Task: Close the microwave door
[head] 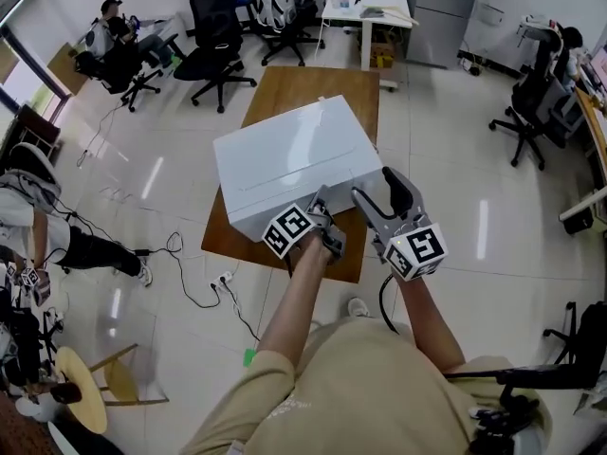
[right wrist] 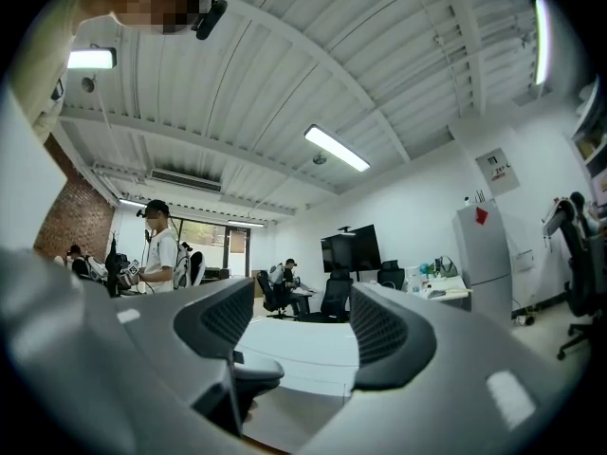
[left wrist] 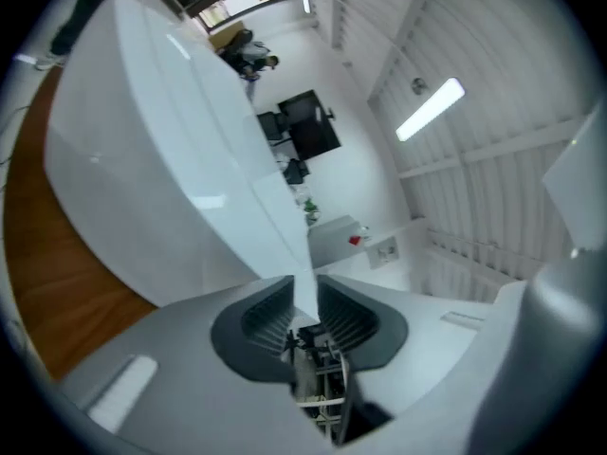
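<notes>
The white microwave (head: 294, 159) stands on a brown wooden table (head: 313, 88), its front toward me; the door face is hidden in the head view. My left gripper (head: 321, 202) is at the microwave's front top edge and is shut. In the left gripper view the pads (left wrist: 305, 301) meet, with the white microwave body (left wrist: 161, 159) rising just beyond them and the table (left wrist: 57, 273) to the left. My right gripper (head: 379, 195) hovers by the microwave's front right corner, open and holding nothing. It (right wrist: 294, 325) looks out across the room.
Black office chairs (head: 216, 36) stand behind the table and another at the right (head: 526, 112). Cables and a power strip (head: 223, 278) lie on the floor left of the table. A wooden stool (head: 95, 387) is at the lower left. People sit at the back left.
</notes>
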Demonstrator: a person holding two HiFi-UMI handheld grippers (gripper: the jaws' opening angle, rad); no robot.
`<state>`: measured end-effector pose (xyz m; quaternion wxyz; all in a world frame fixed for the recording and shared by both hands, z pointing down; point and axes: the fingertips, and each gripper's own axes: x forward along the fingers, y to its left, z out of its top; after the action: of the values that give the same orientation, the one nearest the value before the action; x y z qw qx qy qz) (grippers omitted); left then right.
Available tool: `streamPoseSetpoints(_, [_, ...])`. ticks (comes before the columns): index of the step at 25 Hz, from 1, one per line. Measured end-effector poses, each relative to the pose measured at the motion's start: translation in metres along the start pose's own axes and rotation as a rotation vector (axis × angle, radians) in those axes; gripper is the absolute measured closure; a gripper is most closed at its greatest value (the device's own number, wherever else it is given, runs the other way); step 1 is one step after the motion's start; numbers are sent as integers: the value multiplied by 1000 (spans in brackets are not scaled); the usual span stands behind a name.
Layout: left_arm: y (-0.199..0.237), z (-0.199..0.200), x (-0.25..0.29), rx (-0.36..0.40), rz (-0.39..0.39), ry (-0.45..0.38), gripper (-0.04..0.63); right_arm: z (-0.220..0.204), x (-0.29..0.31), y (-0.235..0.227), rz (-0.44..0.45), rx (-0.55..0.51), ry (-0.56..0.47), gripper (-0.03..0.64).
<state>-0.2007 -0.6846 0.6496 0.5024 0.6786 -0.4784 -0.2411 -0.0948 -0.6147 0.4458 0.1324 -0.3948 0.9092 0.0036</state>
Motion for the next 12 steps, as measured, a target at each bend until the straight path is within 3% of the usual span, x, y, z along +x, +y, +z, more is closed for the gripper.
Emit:
streamPoseSetpoints(2, [-28,9,-15,97,-126,-10,469,-10,2,1,4,21,-7,311])
streamPoseSetpoints(4, [-41,25,-36,215,-163,-43,422,-19,8,3,14,36,-9,311])
streamPoseSetpoints(7, [-46,57,-73,482,-97,-136,396,-30,17,11,38,42,-2,311])
streamPoseSetpoints(12, [-69,96,-143,1090,112,-344,340,-45,23,31,66,22,0,311])
